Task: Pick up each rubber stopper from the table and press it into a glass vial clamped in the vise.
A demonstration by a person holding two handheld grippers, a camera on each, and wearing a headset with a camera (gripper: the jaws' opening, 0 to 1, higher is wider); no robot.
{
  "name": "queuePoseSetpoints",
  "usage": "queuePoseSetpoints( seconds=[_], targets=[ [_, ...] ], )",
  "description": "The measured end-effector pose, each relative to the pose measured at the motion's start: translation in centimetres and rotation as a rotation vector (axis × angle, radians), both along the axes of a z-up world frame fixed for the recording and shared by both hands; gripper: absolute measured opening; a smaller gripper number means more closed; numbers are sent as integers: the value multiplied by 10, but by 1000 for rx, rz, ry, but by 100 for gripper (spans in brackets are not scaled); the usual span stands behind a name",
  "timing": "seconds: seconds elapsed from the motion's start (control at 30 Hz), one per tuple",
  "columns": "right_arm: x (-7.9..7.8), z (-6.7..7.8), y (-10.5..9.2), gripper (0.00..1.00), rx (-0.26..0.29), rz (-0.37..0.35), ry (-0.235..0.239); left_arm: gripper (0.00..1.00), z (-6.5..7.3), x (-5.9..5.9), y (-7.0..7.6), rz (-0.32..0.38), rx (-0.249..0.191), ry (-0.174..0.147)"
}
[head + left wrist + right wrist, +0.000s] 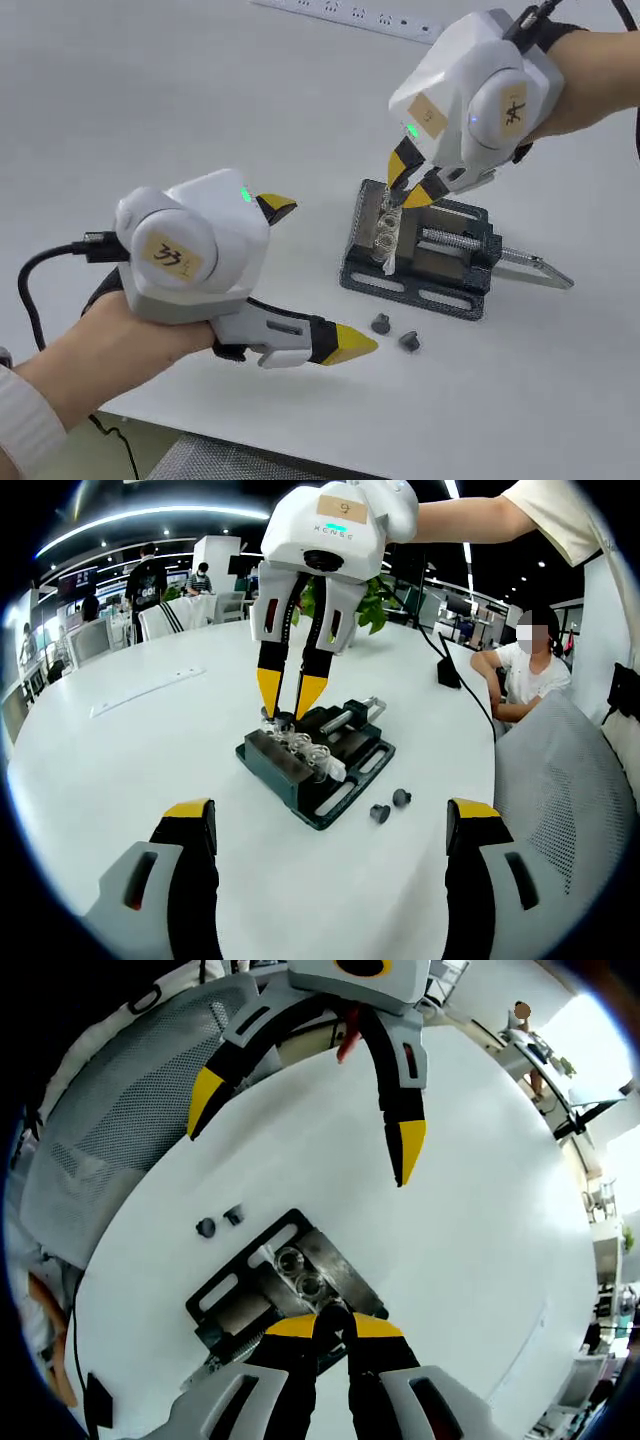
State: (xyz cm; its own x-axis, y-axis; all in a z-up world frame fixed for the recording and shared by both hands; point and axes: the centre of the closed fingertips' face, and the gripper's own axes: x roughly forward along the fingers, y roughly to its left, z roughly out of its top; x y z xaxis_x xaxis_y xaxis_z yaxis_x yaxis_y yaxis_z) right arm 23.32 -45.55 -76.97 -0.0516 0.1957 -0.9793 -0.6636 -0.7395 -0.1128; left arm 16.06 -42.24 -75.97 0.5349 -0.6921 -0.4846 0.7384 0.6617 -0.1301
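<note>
A dark green vise [440, 262] stands on the white table and clamps a row of glass vials [386, 236]. My right gripper [410, 192] points down over the far end of that row, shut on a dark rubber stopper [333, 1317] at a vial mouth. In its own view two open vials [299, 1268] lie just beyond the tips. Two loose stoppers [381, 323] [409, 341] lie on the table in front of the vise. My left gripper [313, 277] hovers open and holds nothing, left of the vise; the vise [315, 760] sits between its jaws' line of sight.
A white power strip [350, 14] lies at the table's far edge. The vise's handle [535, 268] sticks out to the right. A grey mesh chair [215, 460] stands below the near table edge. People sit at other tables in the background [520, 670].
</note>
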Motion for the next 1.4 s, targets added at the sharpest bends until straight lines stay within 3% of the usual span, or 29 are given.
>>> queuePoseSetpoints(
  seconds=[0.17,0.5,0.77,1.4],
  targets=[
    [0,0,0,5,2,-95,31,95,0,0,1,6,-1,-1],
    [5,-3,3,4,-26,-205,67,95,-1,-1,1,10,-4,0],
    [5,-4,3,5,-41,-241,63,94,1,0,-1,12,-10,-2],
    [4,-3,2,7,-15,-189,60,94,0,0,1,19,-12,1]
  ],
)
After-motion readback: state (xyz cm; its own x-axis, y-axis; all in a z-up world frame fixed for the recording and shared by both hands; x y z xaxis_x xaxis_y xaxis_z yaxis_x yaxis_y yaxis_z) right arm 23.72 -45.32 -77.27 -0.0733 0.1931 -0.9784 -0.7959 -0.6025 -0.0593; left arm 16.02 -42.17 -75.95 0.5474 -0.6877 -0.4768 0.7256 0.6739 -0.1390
